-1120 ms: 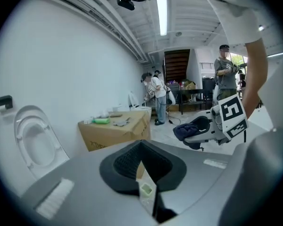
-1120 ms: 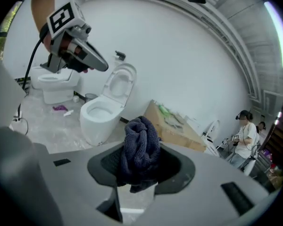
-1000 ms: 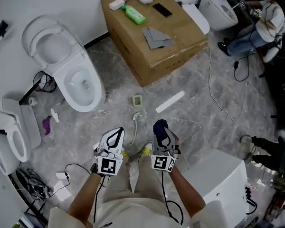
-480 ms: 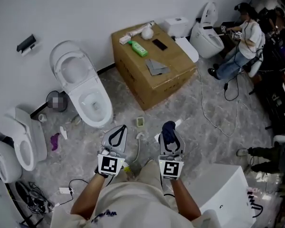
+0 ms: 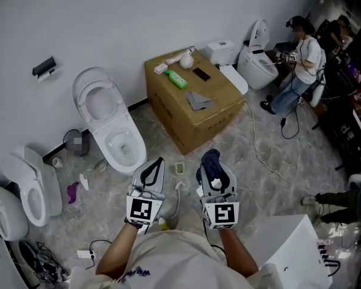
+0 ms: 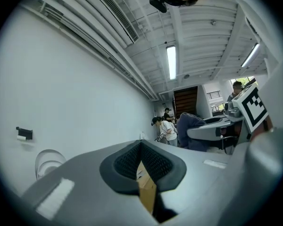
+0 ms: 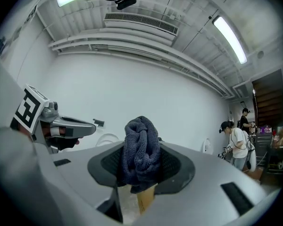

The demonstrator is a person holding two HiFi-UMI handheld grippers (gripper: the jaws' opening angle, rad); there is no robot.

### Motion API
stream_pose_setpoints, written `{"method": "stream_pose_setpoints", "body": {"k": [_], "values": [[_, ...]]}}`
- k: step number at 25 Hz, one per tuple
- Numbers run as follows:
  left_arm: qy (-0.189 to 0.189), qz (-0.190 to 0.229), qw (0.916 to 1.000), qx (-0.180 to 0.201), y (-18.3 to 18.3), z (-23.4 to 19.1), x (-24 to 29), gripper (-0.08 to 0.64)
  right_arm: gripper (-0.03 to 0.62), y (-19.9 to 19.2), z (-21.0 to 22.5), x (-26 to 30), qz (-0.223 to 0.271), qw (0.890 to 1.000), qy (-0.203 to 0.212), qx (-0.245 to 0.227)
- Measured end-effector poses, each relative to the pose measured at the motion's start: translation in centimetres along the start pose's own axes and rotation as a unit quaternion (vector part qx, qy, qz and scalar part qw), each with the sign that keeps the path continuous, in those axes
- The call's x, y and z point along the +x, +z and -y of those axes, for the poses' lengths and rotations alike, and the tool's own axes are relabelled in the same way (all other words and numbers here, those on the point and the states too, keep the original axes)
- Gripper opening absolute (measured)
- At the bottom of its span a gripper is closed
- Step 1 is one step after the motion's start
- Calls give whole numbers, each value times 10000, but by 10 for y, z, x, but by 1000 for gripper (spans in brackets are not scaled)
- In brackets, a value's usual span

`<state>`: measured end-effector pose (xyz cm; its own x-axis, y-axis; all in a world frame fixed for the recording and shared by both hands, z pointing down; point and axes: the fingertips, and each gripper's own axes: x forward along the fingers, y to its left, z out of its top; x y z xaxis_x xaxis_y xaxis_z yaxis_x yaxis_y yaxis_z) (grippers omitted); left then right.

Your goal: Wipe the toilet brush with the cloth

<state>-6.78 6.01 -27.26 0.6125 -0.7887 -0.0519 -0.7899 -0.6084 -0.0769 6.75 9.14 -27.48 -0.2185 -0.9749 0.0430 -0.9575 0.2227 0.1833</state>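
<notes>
The white toilet brush (image 5: 182, 58) lies flat on top of the brown cardboard box (image 5: 221, 93), along the box's far edge by the wall and well apart from both grippers. Its long axis runs roughly parallel to that edge. The rounded head points toward the right-hand far corner, and the slim handle trails left toward a green plastic bottle (image 5: 176, 79). At this size the head's surface cannot be resolved. Expect a light item with a stiff plastic handle and a yielding, bulky head. It will probably slide or roll on the cardboard if it is wiped unrestrained. Take hold at mid-handle, across the long axis, and keep the head clear for wiping. The left gripper (image 5: 158, 162) is held near the body with its jaws drawn together at the tips and nothing between them, so it is available for that hold. The right gripper (image 5: 212, 156) is clamped on a bunched dark blue knitted cloth (image 7: 141, 147), which bulges above the pads. The cloth is soft and compressible and should conform around the handle. A flat grey cloth (image 5: 198, 100) also rests on the box.
</notes>
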Motion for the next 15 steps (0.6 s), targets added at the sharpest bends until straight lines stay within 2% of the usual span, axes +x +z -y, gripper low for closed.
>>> {"method": "stream_pose_setpoints", "body": {"k": [15], "values": [[49,-183,9997,178,1,-3,-14,2,149,2,-7,1,-60,10000,59,-46]]}}
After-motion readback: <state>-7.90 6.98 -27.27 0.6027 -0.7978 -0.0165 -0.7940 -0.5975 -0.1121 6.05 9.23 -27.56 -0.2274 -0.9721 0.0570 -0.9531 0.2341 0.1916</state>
